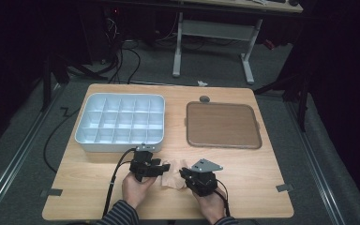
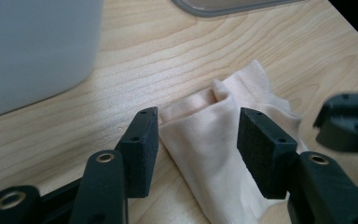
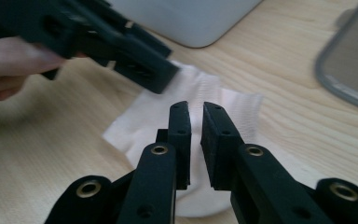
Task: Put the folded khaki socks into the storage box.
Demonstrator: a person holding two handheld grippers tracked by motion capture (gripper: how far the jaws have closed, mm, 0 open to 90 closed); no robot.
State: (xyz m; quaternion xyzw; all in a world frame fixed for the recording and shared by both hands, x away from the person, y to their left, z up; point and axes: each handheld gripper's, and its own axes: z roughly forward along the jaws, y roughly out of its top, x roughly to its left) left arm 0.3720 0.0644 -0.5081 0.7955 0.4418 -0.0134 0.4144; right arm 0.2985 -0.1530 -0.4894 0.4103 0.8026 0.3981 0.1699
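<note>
Dark floor and cables surround a pale wooden counter (image 1: pixel 243 192), with the person's two forearms coming in from its near edge. Close to that edge lies a crumpled cream cloth (image 1: pixel 172 177), between the two hands. The left hand (image 1: pixel 137 186) wraps the body of the left tongs (image 1: pixel 161 167), which point across the counter toward the cloth; in the left gripper view the jaws stand spread, one on each side of a raised fold of the cloth (image 2: pixel 209 140), and the pads do not press on it. The right hand (image 1: pixel 212 200) holds the right tongs (image 1: pixel 183 174) angled inward toward the cloth from its other side. In the right gripper view the jaws are nearly together with a narrow gap, the cloth (image 3: pixel 214 100) showing behind them; whether they pinch any of it I cannot tell. Beyond the hands sit a white compartment box (image 1: pixel 120 123) and, to its right, a brown tray (image 1: pixel 222 125).
</note>
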